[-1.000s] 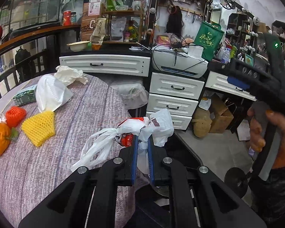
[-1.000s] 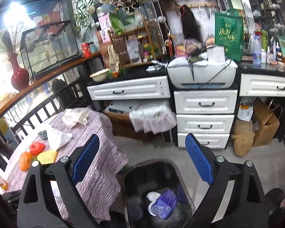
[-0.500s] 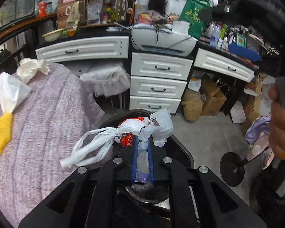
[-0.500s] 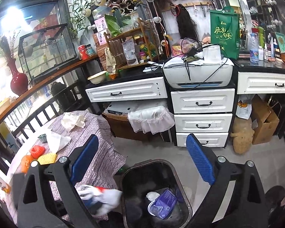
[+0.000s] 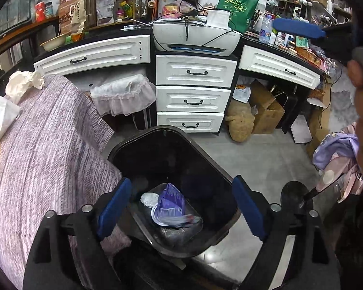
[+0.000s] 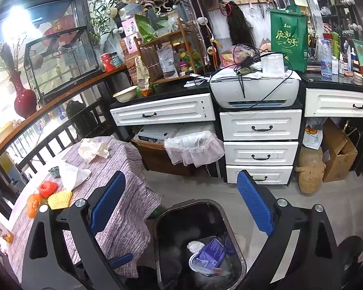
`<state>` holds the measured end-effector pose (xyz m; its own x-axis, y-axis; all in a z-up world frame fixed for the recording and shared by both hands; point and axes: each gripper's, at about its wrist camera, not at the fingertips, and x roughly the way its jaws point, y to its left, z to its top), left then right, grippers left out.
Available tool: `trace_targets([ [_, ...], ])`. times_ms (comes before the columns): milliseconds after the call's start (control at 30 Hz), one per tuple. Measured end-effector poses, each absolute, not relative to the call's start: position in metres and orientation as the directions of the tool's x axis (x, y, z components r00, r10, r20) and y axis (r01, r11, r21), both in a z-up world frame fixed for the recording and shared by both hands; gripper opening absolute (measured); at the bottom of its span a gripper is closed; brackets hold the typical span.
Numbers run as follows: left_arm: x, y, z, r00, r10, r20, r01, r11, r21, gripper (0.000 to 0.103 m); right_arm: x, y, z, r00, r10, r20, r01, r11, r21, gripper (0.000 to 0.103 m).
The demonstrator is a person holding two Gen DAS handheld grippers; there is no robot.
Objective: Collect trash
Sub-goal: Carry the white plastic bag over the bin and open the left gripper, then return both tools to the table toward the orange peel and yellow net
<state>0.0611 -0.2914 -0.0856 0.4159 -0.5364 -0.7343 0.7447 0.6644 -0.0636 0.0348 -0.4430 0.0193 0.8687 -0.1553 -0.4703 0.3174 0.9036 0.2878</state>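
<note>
Our left gripper (image 5: 181, 207) hangs over the black bin (image 5: 157, 135), its jaws opening with nothing between them. Our right gripper (image 6: 181, 203) is spread wide and empty too. More trash waits on the table (image 6: 123, 169): a crumpled tissue (image 6: 93, 149) and a white wrapper (image 6: 72, 175). They look light and soft, so we pinch the puffy middle. Fruit (image 6: 33, 204) sits close by, so we must not bump it.
</note>
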Motion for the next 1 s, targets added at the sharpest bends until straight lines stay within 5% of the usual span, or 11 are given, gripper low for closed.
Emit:
trace_targets([
  [467, 0.052, -0.209, -0.040, 0.518, -0.550, -0.655, 0.699, 0.713, -0.046, 0.098, 0.056, -0.416, 0.002, 0.841, -0.087, -0.535, 0.256, 0.933, 0.251, 0.092],
  [1000, 0.122, -0.035, -0.019, 0.731, -0.267, -0.628, 0.343, 0.940, 0.000, 0.098, 0.092, -0.319, -0.020, 0.803, 0.139, -0.580, -0.011, 0.976, 0.219, 0.092],
])
